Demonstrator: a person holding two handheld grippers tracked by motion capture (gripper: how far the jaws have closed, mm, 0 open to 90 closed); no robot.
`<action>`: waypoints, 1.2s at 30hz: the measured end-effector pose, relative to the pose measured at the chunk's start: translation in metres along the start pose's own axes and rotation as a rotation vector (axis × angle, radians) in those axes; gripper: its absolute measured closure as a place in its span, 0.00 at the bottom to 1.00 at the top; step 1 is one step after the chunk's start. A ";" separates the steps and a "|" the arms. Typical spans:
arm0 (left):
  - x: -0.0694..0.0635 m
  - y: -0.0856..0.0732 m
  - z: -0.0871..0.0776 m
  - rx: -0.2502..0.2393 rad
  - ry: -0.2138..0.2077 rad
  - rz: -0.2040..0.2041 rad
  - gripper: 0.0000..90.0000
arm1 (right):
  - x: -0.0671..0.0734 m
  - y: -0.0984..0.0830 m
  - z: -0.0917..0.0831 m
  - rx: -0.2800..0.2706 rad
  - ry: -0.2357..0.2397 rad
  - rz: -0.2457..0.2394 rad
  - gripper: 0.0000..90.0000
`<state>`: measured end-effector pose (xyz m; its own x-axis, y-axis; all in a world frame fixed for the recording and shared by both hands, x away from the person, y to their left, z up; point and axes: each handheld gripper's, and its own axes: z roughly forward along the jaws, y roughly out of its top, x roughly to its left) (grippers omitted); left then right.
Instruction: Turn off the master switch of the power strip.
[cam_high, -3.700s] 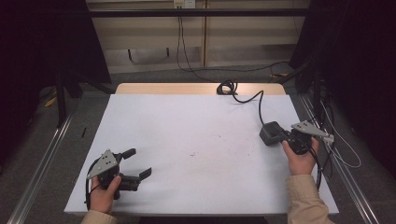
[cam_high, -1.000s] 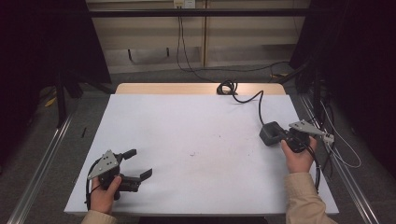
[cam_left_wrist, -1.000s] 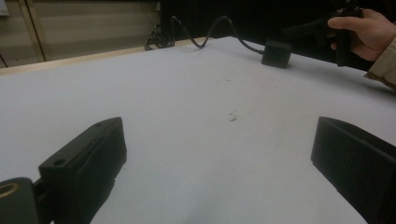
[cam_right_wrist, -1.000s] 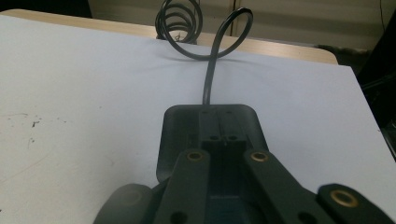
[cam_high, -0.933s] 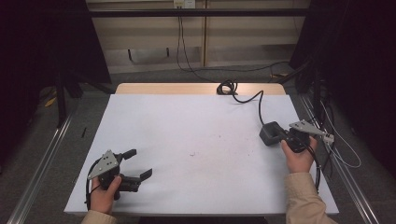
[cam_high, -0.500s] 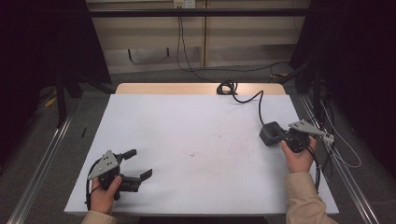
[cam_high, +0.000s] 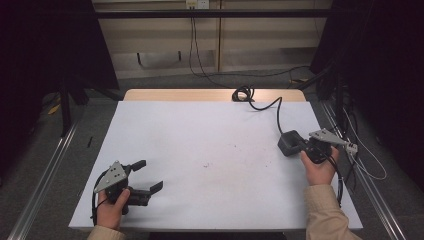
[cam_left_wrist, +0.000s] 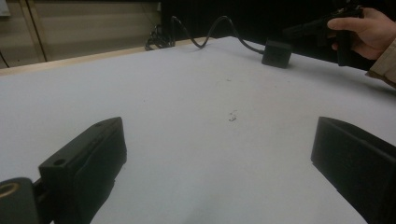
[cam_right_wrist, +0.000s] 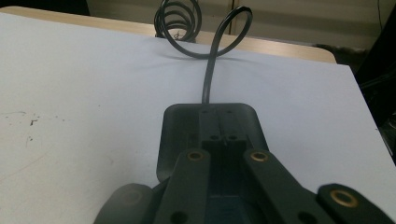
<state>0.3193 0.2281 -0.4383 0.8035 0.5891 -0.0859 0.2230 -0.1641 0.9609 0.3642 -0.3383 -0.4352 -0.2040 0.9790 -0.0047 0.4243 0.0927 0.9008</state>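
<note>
A white table (cam_high: 210, 145) with a wooden far edge (cam_high: 200, 95) stands on grey floor (cam_high: 90, 120). At twelve o'clock, a beige wall (cam_high: 160, 40) carries hanging cables (cam_high: 192, 35); black curtains (cam_high: 45, 45) hang at ten and two o'clock.

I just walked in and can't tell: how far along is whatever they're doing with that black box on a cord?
Little looks done yet. The right gripper has its jaws shut at the black box, whose cord runs to the table's far edge; whether it grips it is unclear. The left gripper waits open over bare tabletop. Moving the box is left.
</note>
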 end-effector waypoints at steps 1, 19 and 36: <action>0.000 0.000 0.000 -0.001 0.000 -0.001 0.03 | 0.000 0.000 0.000 -0.001 0.000 0.002 1.00; -0.001 0.000 -0.001 -0.002 0.001 -0.004 0.03 | 0.002 0.000 0.000 0.004 -0.013 -0.003 1.00; -0.001 -0.001 -0.001 -0.004 0.004 -0.007 0.03 | 0.001 0.000 0.000 0.002 -0.008 0.007 1.00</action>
<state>0.3180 0.2286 -0.4390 0.8000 0.5930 -0.0913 0.2260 -0.1568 0.9614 0.3636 -0.3373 -0.4352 -0.1941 0.9810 -0.0022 0.4272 0.0865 0.9000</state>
